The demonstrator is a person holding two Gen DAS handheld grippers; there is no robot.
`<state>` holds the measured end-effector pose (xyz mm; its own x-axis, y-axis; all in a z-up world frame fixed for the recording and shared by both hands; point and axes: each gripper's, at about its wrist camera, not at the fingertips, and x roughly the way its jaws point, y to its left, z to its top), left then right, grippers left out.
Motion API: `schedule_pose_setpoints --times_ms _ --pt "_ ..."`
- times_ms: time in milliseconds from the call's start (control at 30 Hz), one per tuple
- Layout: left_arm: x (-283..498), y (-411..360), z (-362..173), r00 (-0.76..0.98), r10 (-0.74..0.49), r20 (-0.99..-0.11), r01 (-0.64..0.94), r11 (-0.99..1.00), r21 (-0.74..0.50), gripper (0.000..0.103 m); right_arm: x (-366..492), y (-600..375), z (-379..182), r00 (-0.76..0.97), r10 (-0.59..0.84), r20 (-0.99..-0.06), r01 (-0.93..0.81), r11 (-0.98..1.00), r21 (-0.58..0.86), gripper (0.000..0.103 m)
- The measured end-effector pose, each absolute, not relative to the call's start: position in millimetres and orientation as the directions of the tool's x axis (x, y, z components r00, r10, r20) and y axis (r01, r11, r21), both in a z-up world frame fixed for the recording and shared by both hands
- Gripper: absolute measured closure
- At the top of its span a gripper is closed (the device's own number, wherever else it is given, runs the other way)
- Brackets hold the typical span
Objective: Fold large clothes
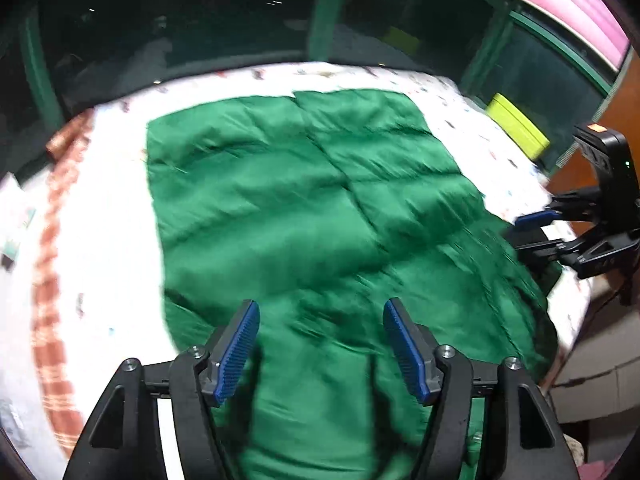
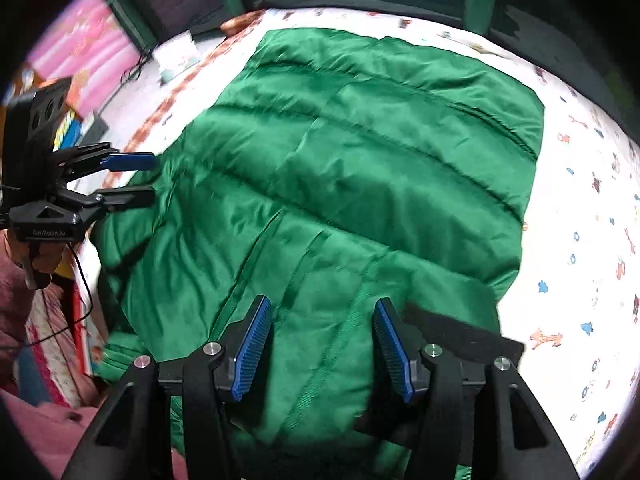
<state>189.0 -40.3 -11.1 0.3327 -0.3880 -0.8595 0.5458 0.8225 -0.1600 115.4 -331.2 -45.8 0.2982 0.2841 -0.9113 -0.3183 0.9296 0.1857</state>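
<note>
A big green puffy jacket (image 1: 304,208) lies spread flat on the bed (image 2: 580,208), over the white sheet with little animal prints. The left gripper (image 1: 320,344) and the right gripper (image 2: 322,344) hang above its near end, fingers wide apart, holding nothing. Only the left view shows a yellow box (image 1: 516,124) by the bed's far corner.

Green jacket (image 2: 340,184) fills mid bed, white sheet (image 2: 580,208) bare on rt, yellow box (image 1: 518,126) by far rt edge
</note>
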Motion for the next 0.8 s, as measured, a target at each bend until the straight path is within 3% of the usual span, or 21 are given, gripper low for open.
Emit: schedule_pose_setpoints --times_ms 200,400,633,800 --pt "265 3 0 0.368 -0.336 -0.867 0.437 0.885 -0.157 0.024 150 -377 -22 0.304 0.285 -0.909 -0.228 0.948 0.221 0.044" --pt "359 38 -16 0.396 -0.337 -0.854 0.307 0.925 -0.223 0.024 211 -428 -10 0.370 0.264 -0.891 -0.133 0.964 0.230 0.034" --pt "436 46 -49 0.392 -0.449 -0.803 0.224 0.893 -0.390 0.024 289 -479 -64 0.406 0.280 -0.870 -0.009 0.953 0.303 0.034" --pt "474 48 -73 0.411 -0.442 -0.797 0.190 0.897 -0.400 0.024 322 -506 -101 0.454 0.293 -0.841 0.026 0.940 0.341 0.034"
